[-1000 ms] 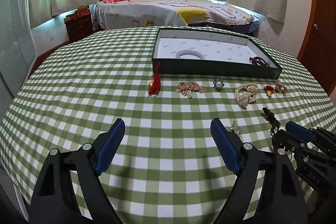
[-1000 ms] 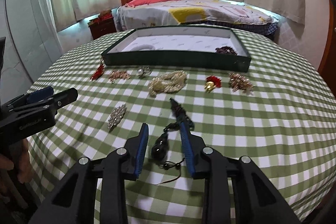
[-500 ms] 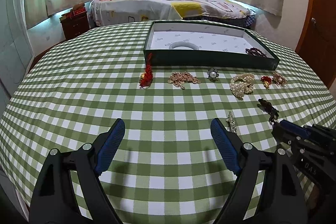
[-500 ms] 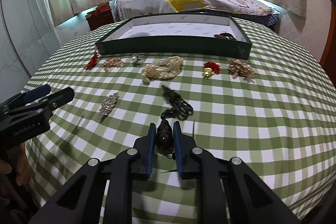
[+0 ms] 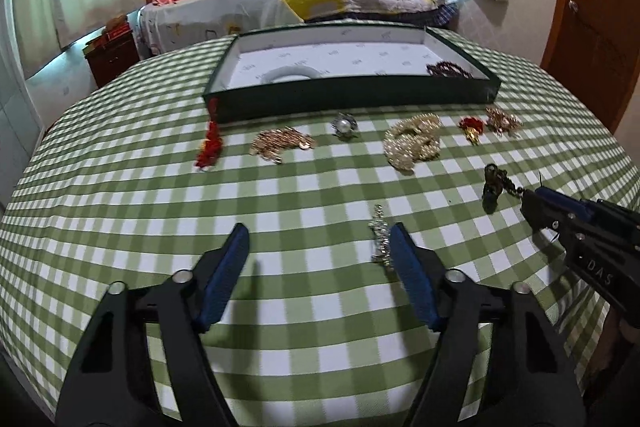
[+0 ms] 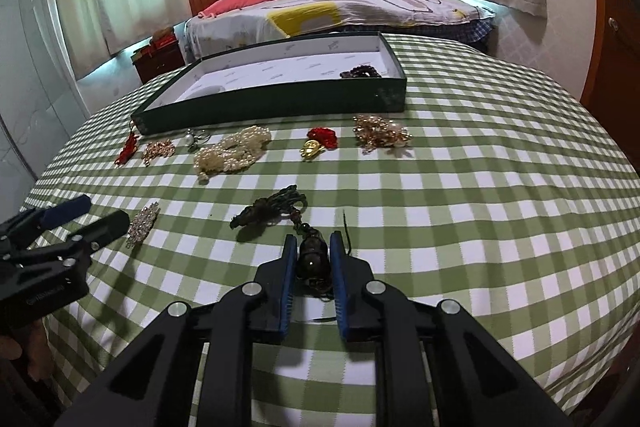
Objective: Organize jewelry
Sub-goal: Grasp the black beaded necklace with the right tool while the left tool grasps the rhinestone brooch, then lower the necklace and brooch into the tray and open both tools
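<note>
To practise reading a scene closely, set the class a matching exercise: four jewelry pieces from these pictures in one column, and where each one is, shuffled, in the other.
Things
1. dark bead pendant
2. white bangle
3. pearl necklace
4. silver brooch

Places
A. inside the green box, left part
B. on the cloth just ahead of the open left gripper
C. between the jaws of the right gripper
D. heaped on the cloth in front of the box

Pairs: 1-C, 2-A, 3-D, 4-B
</note>
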Motion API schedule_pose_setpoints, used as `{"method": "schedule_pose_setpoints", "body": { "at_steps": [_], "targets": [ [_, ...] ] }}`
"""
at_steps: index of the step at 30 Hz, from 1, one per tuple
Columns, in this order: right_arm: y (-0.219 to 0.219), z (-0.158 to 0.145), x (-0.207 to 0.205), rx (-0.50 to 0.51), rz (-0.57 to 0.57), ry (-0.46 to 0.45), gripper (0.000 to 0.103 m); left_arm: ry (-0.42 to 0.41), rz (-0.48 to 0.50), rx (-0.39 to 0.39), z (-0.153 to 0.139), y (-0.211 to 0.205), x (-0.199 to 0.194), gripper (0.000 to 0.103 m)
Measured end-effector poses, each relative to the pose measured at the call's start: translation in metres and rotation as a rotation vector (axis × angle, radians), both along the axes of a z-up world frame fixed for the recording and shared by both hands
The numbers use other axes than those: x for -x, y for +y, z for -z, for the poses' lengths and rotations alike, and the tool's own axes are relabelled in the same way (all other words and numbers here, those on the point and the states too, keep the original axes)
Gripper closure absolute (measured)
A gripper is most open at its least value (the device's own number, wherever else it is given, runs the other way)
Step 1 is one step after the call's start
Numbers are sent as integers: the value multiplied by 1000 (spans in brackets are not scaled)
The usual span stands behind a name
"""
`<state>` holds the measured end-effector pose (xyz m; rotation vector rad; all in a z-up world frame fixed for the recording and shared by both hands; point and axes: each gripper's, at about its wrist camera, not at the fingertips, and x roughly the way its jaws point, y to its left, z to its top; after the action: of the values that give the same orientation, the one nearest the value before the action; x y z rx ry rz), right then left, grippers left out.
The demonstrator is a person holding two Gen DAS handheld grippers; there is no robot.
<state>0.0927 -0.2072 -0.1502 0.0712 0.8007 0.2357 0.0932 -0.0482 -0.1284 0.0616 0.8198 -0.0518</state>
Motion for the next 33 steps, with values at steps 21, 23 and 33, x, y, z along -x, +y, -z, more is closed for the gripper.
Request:
{"method": "schedule_pose_setpoints", "body": {
  "at_steps": [21, 23, 33],
  "targets": [
    [-2, -1, -1, -29, 0, -4, 85, 42, 110, 103, 10, -11, -9, 88],
    [-2, -1, 0, -37, -1, -4, 85, 40, 114, 106, 9, -11, -9, 89],
    [2, -12, 5, -64, -17, -44, 85, 1, 99, 130, -3, -3, -5, 89]
  ]
}}
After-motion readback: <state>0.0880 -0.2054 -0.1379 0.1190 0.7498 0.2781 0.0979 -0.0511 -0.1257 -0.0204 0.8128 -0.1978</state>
